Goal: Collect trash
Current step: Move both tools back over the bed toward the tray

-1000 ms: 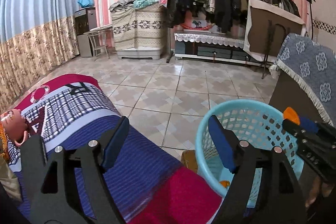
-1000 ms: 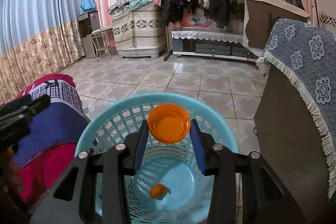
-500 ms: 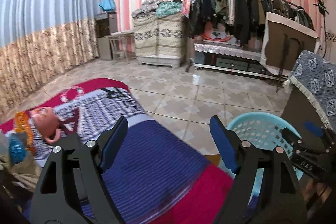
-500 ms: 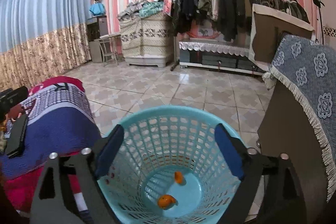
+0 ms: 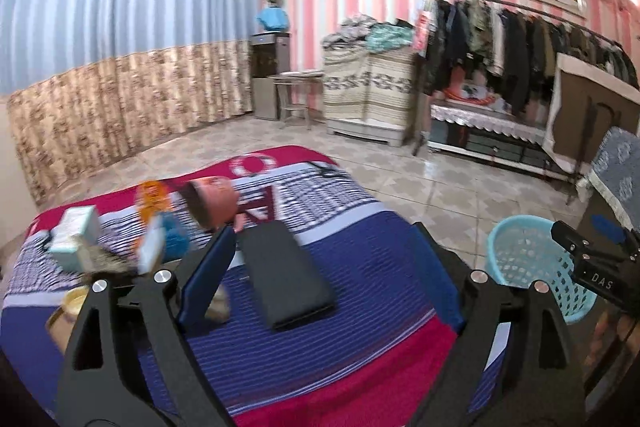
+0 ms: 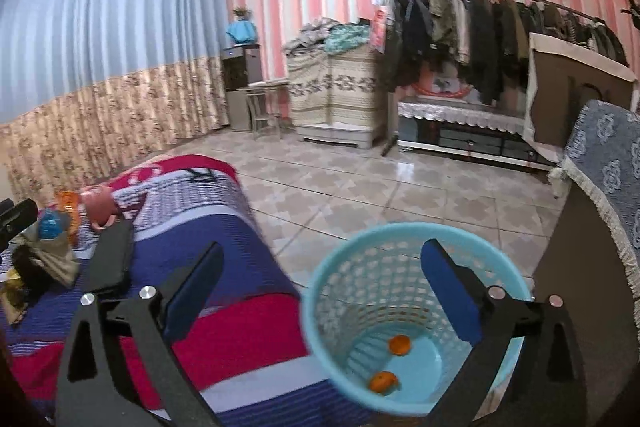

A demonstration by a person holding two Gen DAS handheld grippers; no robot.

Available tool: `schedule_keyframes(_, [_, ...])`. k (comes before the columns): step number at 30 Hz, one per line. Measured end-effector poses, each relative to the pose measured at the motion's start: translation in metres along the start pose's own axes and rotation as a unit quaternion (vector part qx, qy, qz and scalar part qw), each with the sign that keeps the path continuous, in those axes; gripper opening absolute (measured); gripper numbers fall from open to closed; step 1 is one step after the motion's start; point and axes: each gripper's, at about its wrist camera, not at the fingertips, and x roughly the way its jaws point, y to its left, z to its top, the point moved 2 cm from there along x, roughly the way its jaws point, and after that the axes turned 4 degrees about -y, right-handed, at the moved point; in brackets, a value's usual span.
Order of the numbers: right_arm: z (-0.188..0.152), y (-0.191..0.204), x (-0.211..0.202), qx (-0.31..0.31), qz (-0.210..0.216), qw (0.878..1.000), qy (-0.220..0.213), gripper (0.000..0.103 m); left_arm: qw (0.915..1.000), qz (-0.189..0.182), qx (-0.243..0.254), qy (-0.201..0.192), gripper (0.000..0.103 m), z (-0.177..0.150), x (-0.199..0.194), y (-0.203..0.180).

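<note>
Both claws empty and opening, right claw (image 6: pixel 320 291) over basket (image 6: pixel 316 311); left claw (image 5: pixel 320 259) should target crumpled trash (image 5: pixel 100 259) on bed, avoiding black case (image 5: pixel 286 275)

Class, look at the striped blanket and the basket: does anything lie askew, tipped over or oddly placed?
Yes. A pink cup lies tipped on its side on the blanket, beside a loose heap of wrappers and small boxes. A flat black case lies at a slant nearby. The blue basket stands upright with two orange bits inside.
</note>
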Motion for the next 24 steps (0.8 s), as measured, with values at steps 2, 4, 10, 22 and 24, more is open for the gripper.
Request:
schedule_keyframes(2, [0.001,0.014,-0.005,-0.002,0.020,1.000,-0.003,0.098,0.9998,0.016,-0.009,-0.004,0.086,0.000,-0.012,0.019])
schedule_keyframes(4, [0.000,0.028,-0.008,-0.005,0.037,0.999,-0.004,0.098,0.9992,0.038,-0.012,-0.011,0.088,-0.002,-0.026,0.040])
schedule_keyframes(10, [-0.007,0.068,-0.012,-0.018,0.078,0.997,0.004,0.098,0.9952,0.093,-0.026,-0.013,0.091,-0.012,-0.057,0.096])
schedule_keyframes(22, [-0.019,0.139,-0.022,-0.075,0.124,0.989,-0.002,0.098,0.9866,0.154,-0.053,0.001,0.091,-0.039,-0.082,0.181])
schedule_keyframes(24, [-0.021,0.145,-0.023,-0.082,0.127,0.988,-0.002,0.098,0.9855,0.160,-0.057,0.006,0.091,-0.045,-0.081,0.188])
